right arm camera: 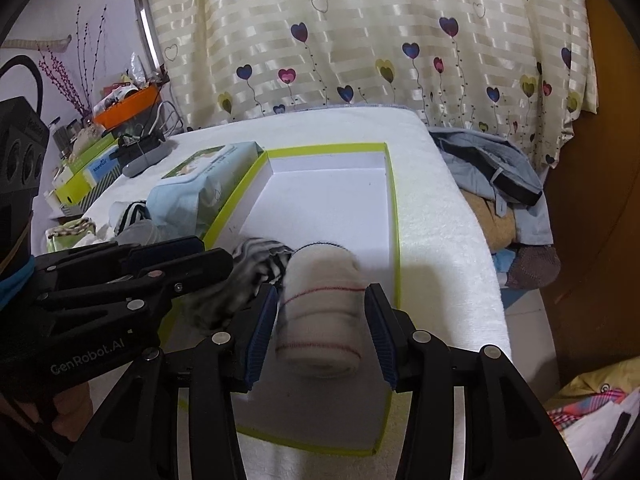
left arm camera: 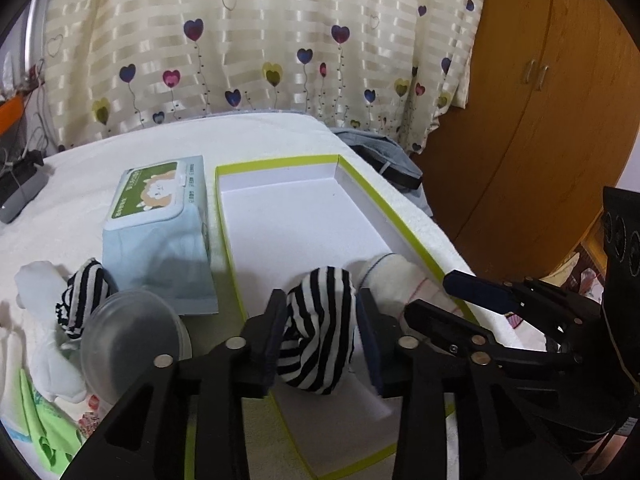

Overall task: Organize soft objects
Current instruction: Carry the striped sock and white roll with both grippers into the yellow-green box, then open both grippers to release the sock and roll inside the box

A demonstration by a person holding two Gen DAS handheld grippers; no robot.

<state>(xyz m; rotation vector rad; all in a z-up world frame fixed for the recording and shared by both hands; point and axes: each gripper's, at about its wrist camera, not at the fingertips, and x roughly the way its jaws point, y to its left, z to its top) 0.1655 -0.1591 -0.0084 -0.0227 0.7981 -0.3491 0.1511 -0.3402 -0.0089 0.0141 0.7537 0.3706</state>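
"GenRobot.AI" marks left gripper (right arm camera: 182,258) beside tray (right arm camera: 394,216).

Striped sock roll (left arm camera: 316,328): knit cloth, black-and-white, matt, soft. White sock roll (right arm camera: 320,312): ribbed knit, matt, thin red lines. Tray (left arm camera: 404,232): card or paperboard, smooth matt white inside, lime-green rim. Surface cover (left arm camera: 100,176): white terry-like cloth, fuzzy, rough nap. Wipes pack (left arm camera: 160,236): pale blue plastic film, slight sheen, wrinkled; hard plastic flip lid. Left claw (left arm camera: 320,344) and right claw (right arm camera: 322,328): matt black plastic, shiny round metal pins, dark blue ribbed pads. Curtain (left arm camera: 260,40): satin-striped cloth, glossy bands. Wardrobe (left arm camera: 540,100): wood-look, semi-gloss.
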